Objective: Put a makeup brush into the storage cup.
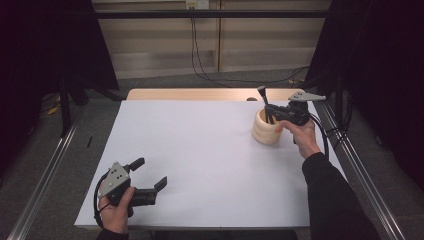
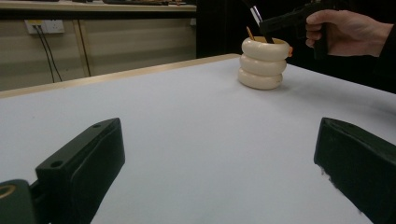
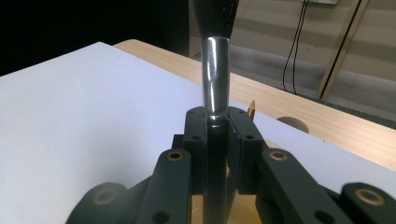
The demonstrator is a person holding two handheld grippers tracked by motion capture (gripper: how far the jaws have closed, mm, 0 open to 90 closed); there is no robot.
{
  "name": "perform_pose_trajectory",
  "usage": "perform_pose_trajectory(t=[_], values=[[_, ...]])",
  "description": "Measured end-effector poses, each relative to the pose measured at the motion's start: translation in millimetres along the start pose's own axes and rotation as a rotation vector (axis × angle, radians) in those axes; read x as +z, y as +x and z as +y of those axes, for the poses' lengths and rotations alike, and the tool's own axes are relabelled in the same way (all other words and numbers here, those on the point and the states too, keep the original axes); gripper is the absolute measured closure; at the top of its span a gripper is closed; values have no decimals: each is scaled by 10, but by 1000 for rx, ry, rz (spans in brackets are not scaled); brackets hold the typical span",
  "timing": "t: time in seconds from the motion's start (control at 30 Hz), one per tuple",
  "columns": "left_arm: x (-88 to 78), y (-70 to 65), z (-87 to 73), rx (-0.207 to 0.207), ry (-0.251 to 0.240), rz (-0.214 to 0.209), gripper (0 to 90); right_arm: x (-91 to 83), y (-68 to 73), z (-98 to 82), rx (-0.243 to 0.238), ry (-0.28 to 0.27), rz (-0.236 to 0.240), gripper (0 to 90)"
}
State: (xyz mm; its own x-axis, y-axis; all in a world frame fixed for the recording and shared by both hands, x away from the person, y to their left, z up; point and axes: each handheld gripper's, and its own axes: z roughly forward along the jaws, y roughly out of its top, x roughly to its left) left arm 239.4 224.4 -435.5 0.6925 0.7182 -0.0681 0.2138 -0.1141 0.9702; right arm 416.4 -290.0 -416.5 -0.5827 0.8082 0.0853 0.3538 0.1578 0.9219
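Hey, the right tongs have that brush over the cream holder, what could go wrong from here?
1. The right tongs pinch the black-bristled brush with a silver metal ferrule just below the smooth ferrule, so it may slip or twist.
2. The cream ribbed ring-shaped holder stands free near the white table's right edge; a snagged brush could tip or drag it.
3. The open left tongs sit far away and cannot steady it quickly.
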Motion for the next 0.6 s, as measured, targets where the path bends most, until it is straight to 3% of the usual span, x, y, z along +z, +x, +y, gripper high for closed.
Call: perform_pose_trajectory(t=[0.6], values=[[16, 2, 2, 4, 2, -5, 19, -17, -33, -55, 19, 19, -17, 779]])
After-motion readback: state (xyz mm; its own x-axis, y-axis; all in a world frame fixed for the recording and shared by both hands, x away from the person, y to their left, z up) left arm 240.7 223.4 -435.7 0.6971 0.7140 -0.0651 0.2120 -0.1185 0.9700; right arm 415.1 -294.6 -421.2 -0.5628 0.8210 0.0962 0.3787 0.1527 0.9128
